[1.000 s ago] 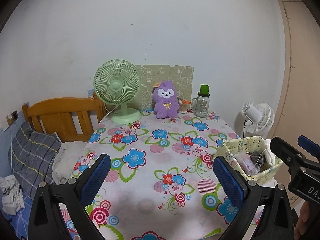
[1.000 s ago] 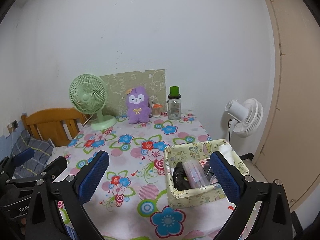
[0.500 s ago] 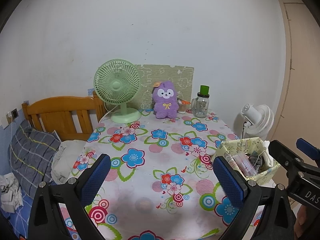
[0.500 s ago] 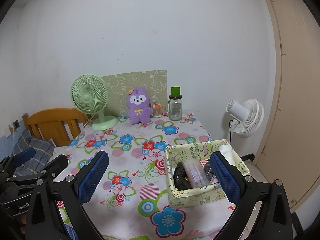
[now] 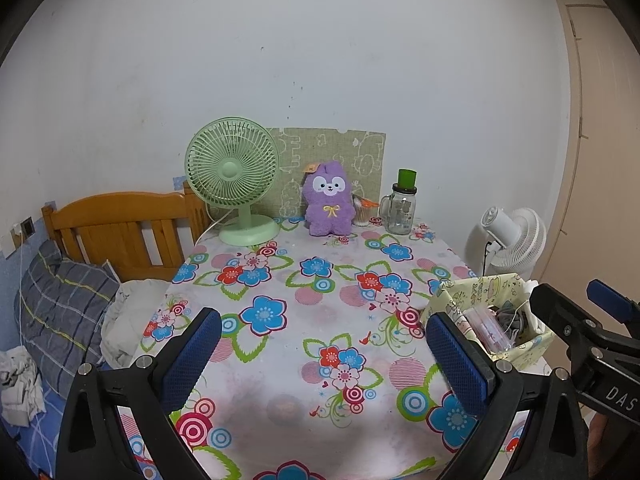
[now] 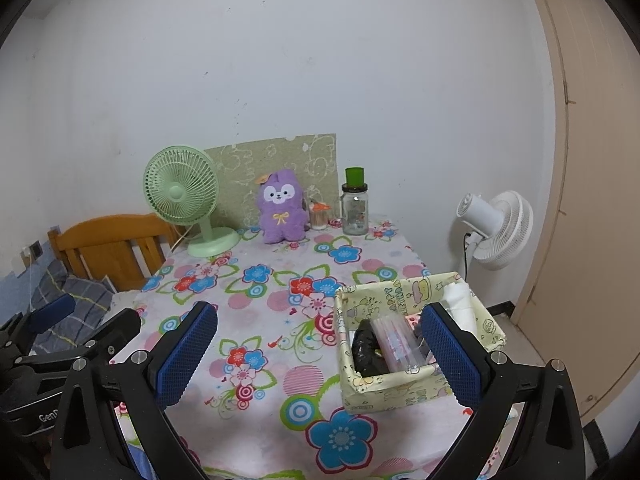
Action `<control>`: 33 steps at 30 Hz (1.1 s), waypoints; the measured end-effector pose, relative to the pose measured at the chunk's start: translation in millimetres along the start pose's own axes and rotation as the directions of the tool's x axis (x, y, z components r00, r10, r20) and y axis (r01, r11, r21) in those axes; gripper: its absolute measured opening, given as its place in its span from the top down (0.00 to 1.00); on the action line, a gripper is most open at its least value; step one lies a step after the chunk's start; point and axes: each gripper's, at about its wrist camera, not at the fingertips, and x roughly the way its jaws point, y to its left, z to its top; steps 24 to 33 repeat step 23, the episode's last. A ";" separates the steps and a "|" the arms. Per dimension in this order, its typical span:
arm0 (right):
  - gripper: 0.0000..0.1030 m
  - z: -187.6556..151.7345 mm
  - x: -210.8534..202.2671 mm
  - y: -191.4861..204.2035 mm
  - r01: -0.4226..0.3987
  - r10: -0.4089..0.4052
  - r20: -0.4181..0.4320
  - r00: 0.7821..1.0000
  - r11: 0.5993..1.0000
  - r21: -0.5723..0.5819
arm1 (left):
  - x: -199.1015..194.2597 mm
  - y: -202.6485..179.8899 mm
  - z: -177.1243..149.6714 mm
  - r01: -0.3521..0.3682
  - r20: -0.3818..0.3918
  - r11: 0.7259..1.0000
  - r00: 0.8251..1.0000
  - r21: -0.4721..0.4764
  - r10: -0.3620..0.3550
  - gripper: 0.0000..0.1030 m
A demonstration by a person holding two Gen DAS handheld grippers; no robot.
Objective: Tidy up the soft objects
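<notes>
Blue-padded left gripper (image 5: 318,354) and right gripper (image 6: 318,350) both hang wide and empty over the near edge of the floral-clothed counter (image 5: 304,320). Just right sits a yellow patterned fabric basket (image 6: 416,384) of soft bits. Bare cloth stretches beyond to the purple plush toy (image 5: 329,205), upright between a green desk fan (image 5: 232,178) and a green-capped glass jar (image 5: 401,210)

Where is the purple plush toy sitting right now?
In both wrist views the purple plush toy sits upright at the table's far edge, between the green desk fan and the glass jar, in front of the patterned board.
</notes>
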 end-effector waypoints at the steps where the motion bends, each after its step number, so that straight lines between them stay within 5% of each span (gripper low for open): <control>1: 0.00 -0.1 0.3 0.0 0.001 -0.001 0.000 1.000 1.000 -0.002 | 0.2 0.4 -0.3 -0.001 0.000 1.000 1.000 0.001 0.001 0.00; 33: 0.00 -0.8 3.6 -4.1 0.000 0.000 0.006 1.000 1.000 0.003 | 0.8 1.3 -0.4 0.001 -0.002 1.000 1.000 -0.001 -0.001 0.00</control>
